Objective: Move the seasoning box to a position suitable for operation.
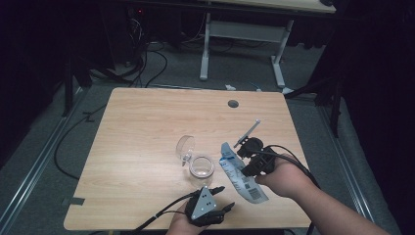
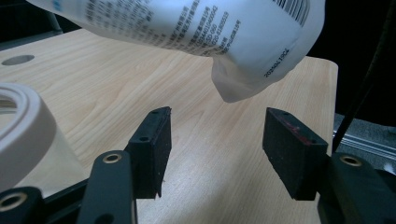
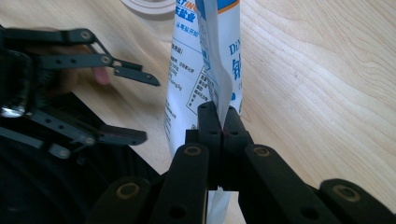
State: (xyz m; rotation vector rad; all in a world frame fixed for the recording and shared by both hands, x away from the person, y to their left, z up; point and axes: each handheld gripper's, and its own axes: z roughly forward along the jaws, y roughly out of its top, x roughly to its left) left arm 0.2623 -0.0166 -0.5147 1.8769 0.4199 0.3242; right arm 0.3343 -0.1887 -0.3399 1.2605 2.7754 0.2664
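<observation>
Nearest the person, the left gripper (image 1: 221, 197) rests low at the front edge of the surface (image 1: 137, 122) with its jaws apart and nothing between them; its own view shows bare wood between the pads, with the bottom corner of the pouch (image 2: 261, 51) hanging just above. To its right, the right gripper (image 3: 219, 122) is clamped on the pouch's edge and holds it off the surface, slanted toward the jar (image 1: 201, 167). The jar stands open just beyond the left gripper, its hinged lid (image 1: 185, 145) tipped back. This looks like the step of getting the pouch open to pour into the jar. The next move likely calls for the left gripper to rise and pinch the free edge of the pouch.
</observation>
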